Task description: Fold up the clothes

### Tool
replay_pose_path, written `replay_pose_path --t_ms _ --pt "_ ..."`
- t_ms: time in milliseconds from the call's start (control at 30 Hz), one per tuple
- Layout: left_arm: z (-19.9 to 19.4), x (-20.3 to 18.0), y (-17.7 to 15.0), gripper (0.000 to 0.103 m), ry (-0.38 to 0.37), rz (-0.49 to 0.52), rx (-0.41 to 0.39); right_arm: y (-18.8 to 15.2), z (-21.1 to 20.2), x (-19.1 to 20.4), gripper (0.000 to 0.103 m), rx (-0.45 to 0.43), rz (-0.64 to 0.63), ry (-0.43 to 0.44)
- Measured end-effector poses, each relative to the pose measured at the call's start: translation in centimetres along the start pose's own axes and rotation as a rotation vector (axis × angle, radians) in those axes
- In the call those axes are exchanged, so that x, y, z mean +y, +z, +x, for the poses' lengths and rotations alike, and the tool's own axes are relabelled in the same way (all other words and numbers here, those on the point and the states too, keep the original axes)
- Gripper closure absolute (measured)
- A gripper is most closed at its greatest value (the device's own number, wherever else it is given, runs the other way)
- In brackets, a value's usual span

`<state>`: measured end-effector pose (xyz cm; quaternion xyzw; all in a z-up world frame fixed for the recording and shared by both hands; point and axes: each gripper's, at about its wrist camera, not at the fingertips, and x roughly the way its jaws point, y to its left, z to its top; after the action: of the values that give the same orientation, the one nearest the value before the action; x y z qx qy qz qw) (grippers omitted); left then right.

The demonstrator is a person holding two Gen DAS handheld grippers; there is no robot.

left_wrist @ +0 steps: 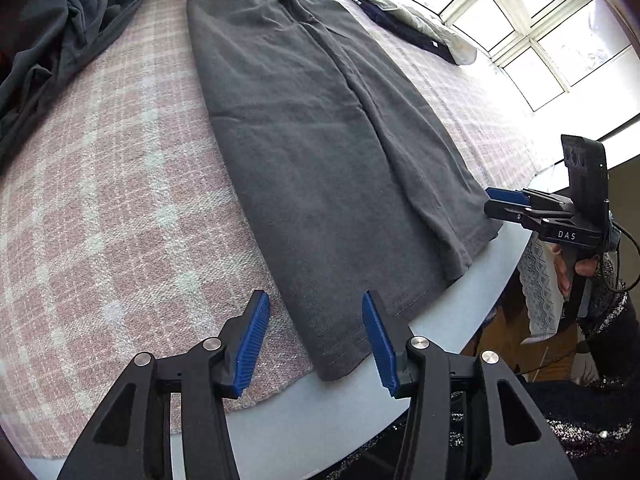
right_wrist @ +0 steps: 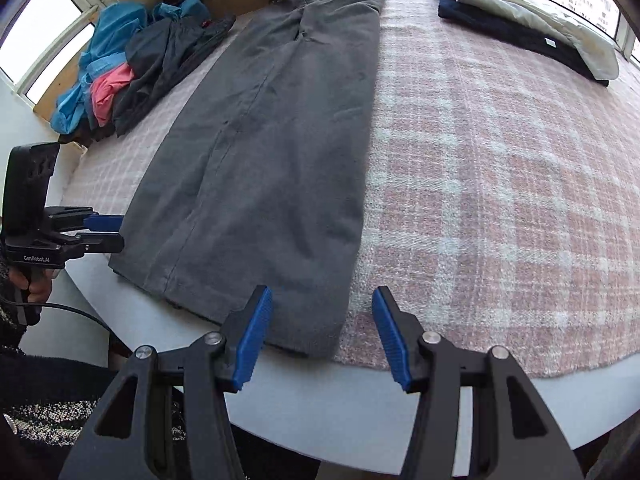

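We hold both tools tilted down over the bench [right_wrist: 360,408] edge. The left hand-held gripper [left_wrist: 316,344] and right hand-held gripper [right_wrist: 322,338] stand released, empty, above the hem of the grey trousers [left_wrist: 320,152], which lie flat mid-frame on the pink plaid blanket [right_wrist: 500,184].

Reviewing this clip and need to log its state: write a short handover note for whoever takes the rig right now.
Left gripper: jaws open, nothing held, at the near left corner of the grey trousers.
Right gripper: jaws open, empty, at the near right corner of the hem.
Trousers lie lengthwise on the pink plaid blanket, legs together, hems at the table edge.
Done: folded stack at far right.
Left: fold the trousers up, then the unfolded pile at far left.
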<state>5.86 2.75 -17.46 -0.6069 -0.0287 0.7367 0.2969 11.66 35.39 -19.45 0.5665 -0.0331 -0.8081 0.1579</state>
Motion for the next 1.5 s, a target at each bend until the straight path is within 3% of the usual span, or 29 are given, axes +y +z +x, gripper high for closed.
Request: replay_pose_path --t_ms 100,200,233,267,300,367,567,733,900,967,1067,1200,1267,1300,1367,1467,1500 --pt "0.2 -0.5 -0.1 0.057 0.009 -0.008 -0.007 0.1 0.3 0.4 0.059 -0.01 -0.042 -0.029" --pt "0.5 -1.2 -0.2 0.059 0.045 0.011 -0.004 0.2 0.5 -0.3 0.097 0.013 -0.024 0.013" --pt "0.6 -1.3 -0.2 0.068 0.053 0.015 0.002 0.2 0.5 -0.6 0.097 0.019 -0.015 0.033" --pt "0.7 -1.5 -0.1 0.096 0.061 0.019 0.008 0.2 0.5 -0.8 0.097 0.021 -0.007 0.052" --pt "0.8 -1.6 -0.2 0.099 0.061 0.027 0.006 0.3 0.5 -1.3 0.097 0.027 0.012 0.08" --pt "1.1 -1.7 -0.3 0.099 0.062 0.044 0.001 0.4 0.4 -2.8 0.097 0.038 0.091 0.16" --pt "-0.5 0.4 -0.3 0.1 -0.126 -0.09 -0.059 0.4 -1.9 -5.2 0.098 -0.01 0.251 0.366" --pt "-3.2 1.5 0.0 0.1 -0.236 -0.173 -0.126 1.7 -5.1 -5.8 0.098 -0.09 0.355 0.523" --pt "-6.0 2.3 3.1 0.1 -0.357 -0.214 -0.207 7.5 -6.5 -5.4 0.098 -0.174 0.379 0.61" --pt "-7.2 3.1 5.1 0.1 -0.369 -0.197 -0.235 10.8 -6.8 -5.3 0.098 -0.203 0.367 0.631" --pt "-8.6 4.3 8.9 0.1 -0.365 -0.167 -0.275 16.1 -6.1 -5.9 0.098 -0.219 0.353 0.61" --pt "-8.4 6.6 15.9 0.1 -0.324 -0.141 -0.311 22.9 -2.2 -8.3 0.097 -0.19 0.388 0.5" --pt "-6.8 8.5 19.3 0.099 -0.283 -0.142 -0.301 25.7 0.9 -9.9 0.09 -0.119 0.409 0.391" --pt "-6.1 9.4 21.1 0.099 -0.262 -0.142 -0.296 27.1 2.5 -10.6 0.081 -0.066 0.421 0.339" --pt "-3.0 11.7 23.9 0.096 -0.207 -0.173 -0.228 29.1 4.8 -11.9 0.077 0.024 0.453 0.306" --pt "0.1 14.5 26.5 0.095 -0.151 -0.229 -0.155 30.0 4.1 -12.3 0.077 -0.014 0.406 0.322" --pt "-0.1 14.7 26.6 0.095 -0.141 -0.225 -0.163 29.8 3.3 -11.9 0.077 -0.038 0.367 0.307"
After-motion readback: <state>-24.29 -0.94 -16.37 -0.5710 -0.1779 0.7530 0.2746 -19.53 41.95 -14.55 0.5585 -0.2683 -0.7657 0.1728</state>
